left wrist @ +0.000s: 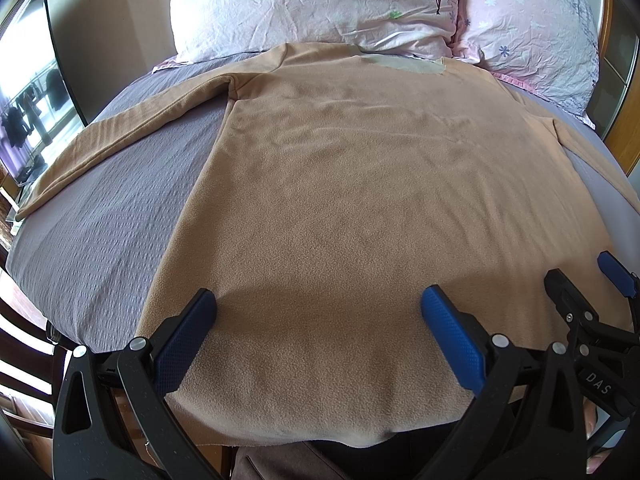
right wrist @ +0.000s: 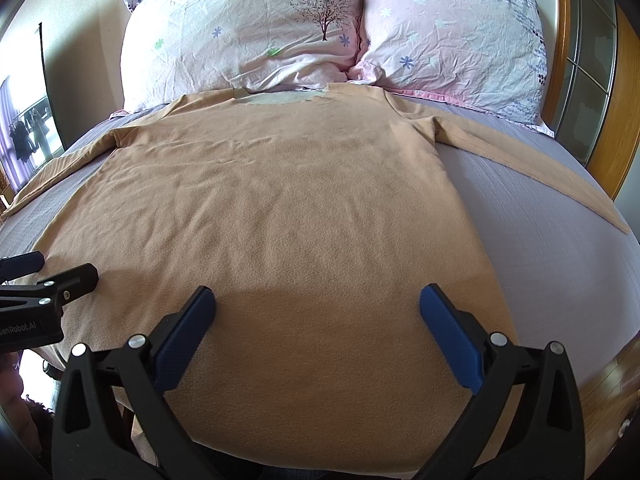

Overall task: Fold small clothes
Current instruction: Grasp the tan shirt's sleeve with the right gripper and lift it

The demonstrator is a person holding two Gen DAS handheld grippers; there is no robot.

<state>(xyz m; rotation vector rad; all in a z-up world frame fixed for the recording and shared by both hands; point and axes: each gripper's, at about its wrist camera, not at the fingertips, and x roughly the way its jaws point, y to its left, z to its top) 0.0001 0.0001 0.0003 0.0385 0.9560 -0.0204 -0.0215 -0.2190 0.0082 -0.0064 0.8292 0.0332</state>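
Note:
A tan long-sleeved fleece top (left wrist: 352, 184) lies flat on the grey bedspread (left wrist: 100, 232), collar toward the pillows, both sleeves spread outward. It also shows in the right wrist view (right wrist: 280, 200). My left gripper (left wrist: 318, 300) is open and empty, hovering over the left part of the hem. My right gripper (right wrist: 318, 300) is open and empty over the right part of the hem. The right gripper's fingers (left wrist: 616, 276) show at the right edge of the left wrist view; the left gripper's fingers (right wrist: 76, 278) show at the left edge of the right wrist view.
Two pink floral pillows (right wrist: 248, 36) (right wrist: 452, 40) lie at the head of the bed. A wooden headboard or frame (right wrist: 560, 60) stands at the right. A mirror or window (left wrist: 32, 92) is at the left wall. The hem hangs at the bed's near edge.

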